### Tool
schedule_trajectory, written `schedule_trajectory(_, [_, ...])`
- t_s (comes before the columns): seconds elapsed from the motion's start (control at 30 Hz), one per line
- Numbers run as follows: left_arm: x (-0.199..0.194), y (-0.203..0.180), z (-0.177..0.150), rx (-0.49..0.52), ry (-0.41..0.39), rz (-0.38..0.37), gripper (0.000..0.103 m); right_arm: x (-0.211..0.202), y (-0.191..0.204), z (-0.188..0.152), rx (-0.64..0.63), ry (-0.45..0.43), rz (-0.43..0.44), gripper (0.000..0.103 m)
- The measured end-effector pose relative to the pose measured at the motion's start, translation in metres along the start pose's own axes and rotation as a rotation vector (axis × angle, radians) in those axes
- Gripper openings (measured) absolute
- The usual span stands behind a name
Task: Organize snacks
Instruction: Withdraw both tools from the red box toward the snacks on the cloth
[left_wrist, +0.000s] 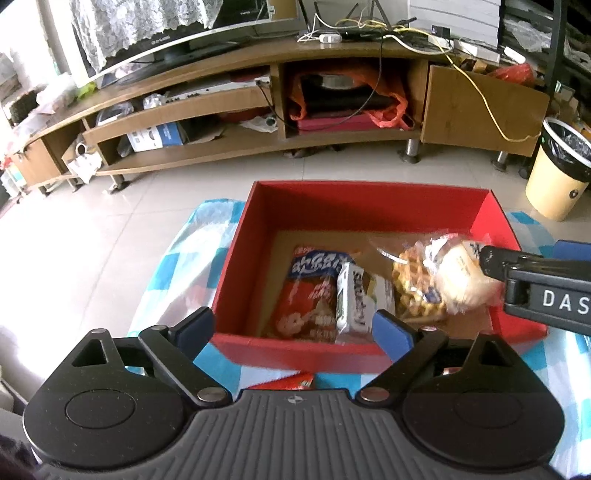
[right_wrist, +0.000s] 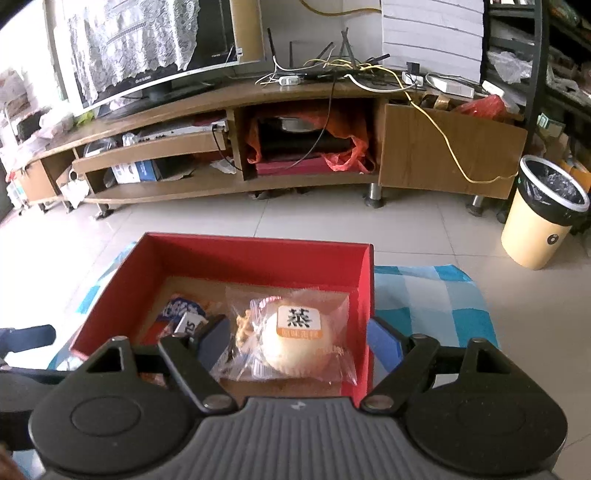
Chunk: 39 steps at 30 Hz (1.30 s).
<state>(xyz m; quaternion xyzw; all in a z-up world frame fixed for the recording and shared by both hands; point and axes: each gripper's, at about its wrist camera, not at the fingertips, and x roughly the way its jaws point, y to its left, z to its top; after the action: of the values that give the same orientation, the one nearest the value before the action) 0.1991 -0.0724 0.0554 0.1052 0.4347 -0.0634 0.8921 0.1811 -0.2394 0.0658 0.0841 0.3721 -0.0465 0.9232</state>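
My right gripper (right_wrist: 295, 345) is spread wide over the red box (right_wrist: 258, 251), the wrapped bun (right_wrist: 295, 341) lying between the fingers in the box's right half, label up, wrapper's long axis left-right. My left gripper (left_wrist: 295, 326) is also apart and empty at the box's near wall. The red snack bag (left_wrist: 306, 291) and white carton (left_wrist: 351, 299) run near-to-far beside the waffle pack (left_wrist: 413, 288).

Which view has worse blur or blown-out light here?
Left wrist view: the clear-wrapped round steamed cake and the right gripper beside it are motion-smeared, and window light blows out the pale floor tiles at left. Right wrist view: sharper, the cake's label is legible; glare is milder; fisheye bows the curved wooden TV stand in both.
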Motion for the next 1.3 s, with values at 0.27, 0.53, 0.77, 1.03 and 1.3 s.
schedule_trajectory(0.27, [-0.005,0.019,-0.021,-0.007,0.047,-0.014,0.096,-0.016,0.007,-0.014,-0.049,0.009,-0.004,0.078])
schedule_trajectory(0.53, [-0.012,0.038,-0.048,-0.031,0.098,-0.025,0.096,-0.023,0.015,-0.033,-0.073,0.042,0.007,0.078])
schedule_trajectory(0.77, [-0.019,0.031,-0.064,-0.01,0.121,-0.058,0.096,-0.028,0.016,-0.058,-0.105,0.098,-0.006,0.078])
schedule_trajectory(1.03, [-0.028,0.021,-0.071,0.015,0.122,-0.093,0.096,-0.007,0.008,-0.092,-0.113,0.249,0.028,0.078])
schedule_trajectory(1.3, [-0.017,0.021,-0.07,-0.001,0.157,-0.123,0.096,0.015,0.002,-0.099,-0.107,0.306,0.052,0.079])
